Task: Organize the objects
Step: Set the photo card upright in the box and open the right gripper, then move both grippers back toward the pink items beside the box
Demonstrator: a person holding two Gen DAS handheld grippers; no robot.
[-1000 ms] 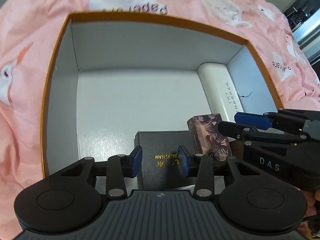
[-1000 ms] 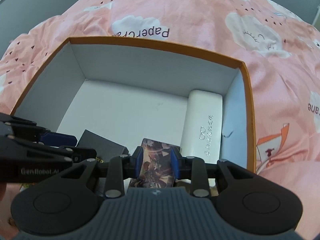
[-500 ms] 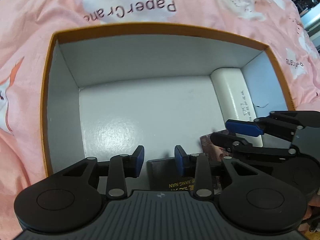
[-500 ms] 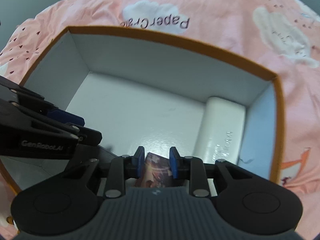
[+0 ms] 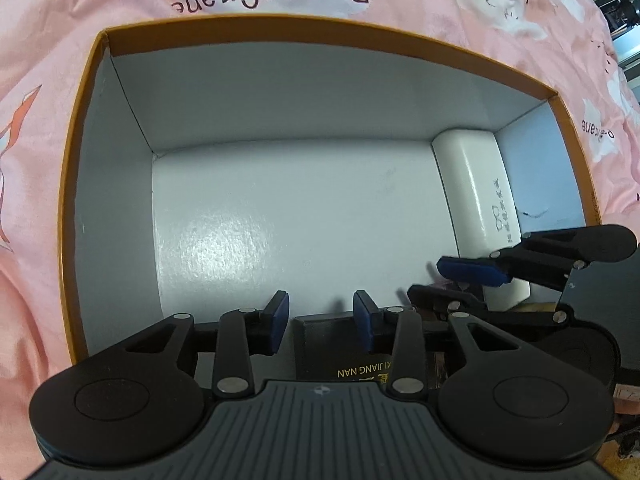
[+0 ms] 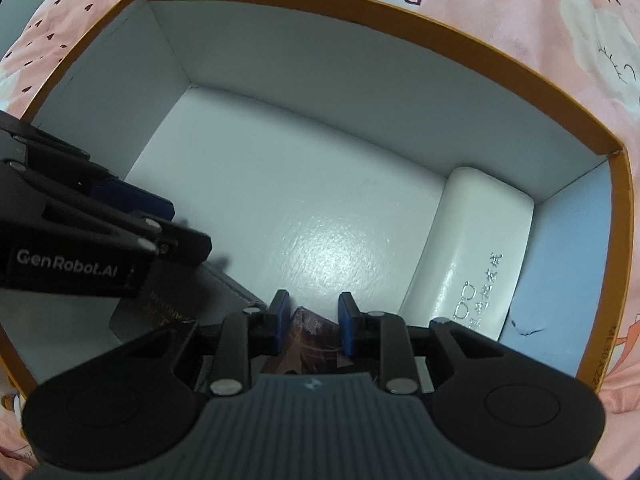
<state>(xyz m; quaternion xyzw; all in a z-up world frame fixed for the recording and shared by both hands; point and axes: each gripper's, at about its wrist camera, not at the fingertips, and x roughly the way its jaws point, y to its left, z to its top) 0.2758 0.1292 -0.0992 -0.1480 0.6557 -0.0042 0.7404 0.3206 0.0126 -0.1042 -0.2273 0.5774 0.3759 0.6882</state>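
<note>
Looking down: both grippers reach into an orange-rimmed box [image 5: 280, 26] on a pink bedsheet [image 5: 36, 20].
Left gripper [image 5: 321, 316]: jaws opening, parted above the black case [image 5: 320, 344] on the box floor, pads clear of it.
Right gripper [image 6: 313, 320]: clenched on the picture box [image 6: 308, 350] beside the black case.
White case [image 6: 476, 252]: lies along the right wall.
Handling: picture box looks light, stiff, glossy; probably best pinched across its narrow sides.
</note>
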